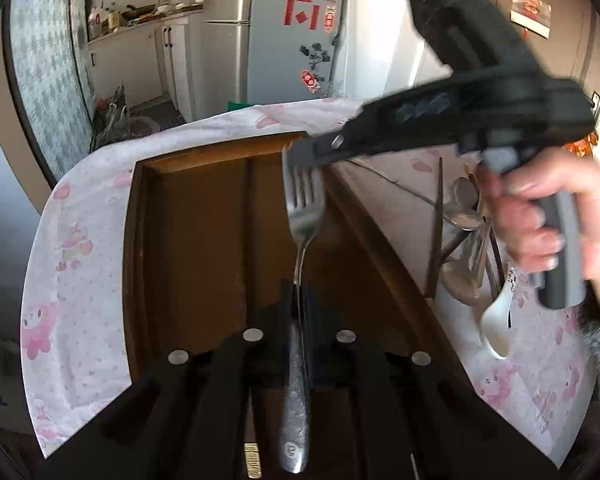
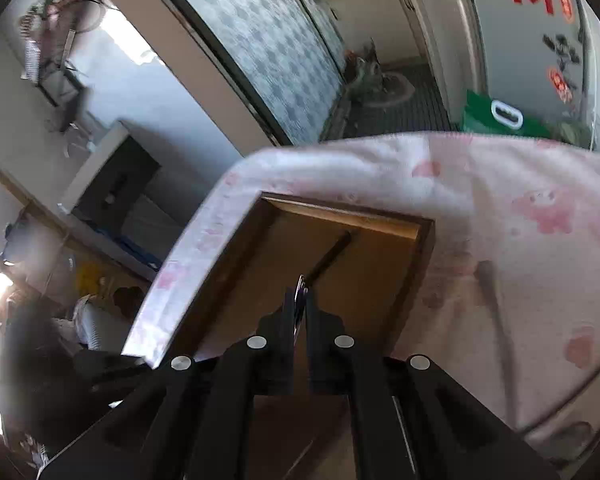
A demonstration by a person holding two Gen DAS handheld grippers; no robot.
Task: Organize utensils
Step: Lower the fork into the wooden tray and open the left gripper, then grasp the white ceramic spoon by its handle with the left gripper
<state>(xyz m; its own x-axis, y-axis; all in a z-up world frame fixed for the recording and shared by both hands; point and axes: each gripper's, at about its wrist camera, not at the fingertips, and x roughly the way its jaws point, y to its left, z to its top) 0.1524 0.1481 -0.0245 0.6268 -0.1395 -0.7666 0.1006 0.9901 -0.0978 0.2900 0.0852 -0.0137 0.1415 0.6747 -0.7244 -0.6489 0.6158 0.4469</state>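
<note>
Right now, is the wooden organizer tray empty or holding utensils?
Empty, as far as visible: the wooden tray shows bare compartments; the fork is gripped above it, and loose utensils lie outside.

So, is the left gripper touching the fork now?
Touching. In the left wrist view, the left gripper is shut on the fork, pinching its neck above the wooden tray.

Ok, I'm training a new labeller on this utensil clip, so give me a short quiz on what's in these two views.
1. True or false: the left gripper is shut on the handle of the fork, above the wooden tray.
2. Where do the loose spoons lie? A in the tray; B on the pink tablecloth beside it; C on the floor.
3. Fill in: the right gripper pinches the fork at its ___ end.
Key: 1 true; 2 B; 3 tines.
</note>
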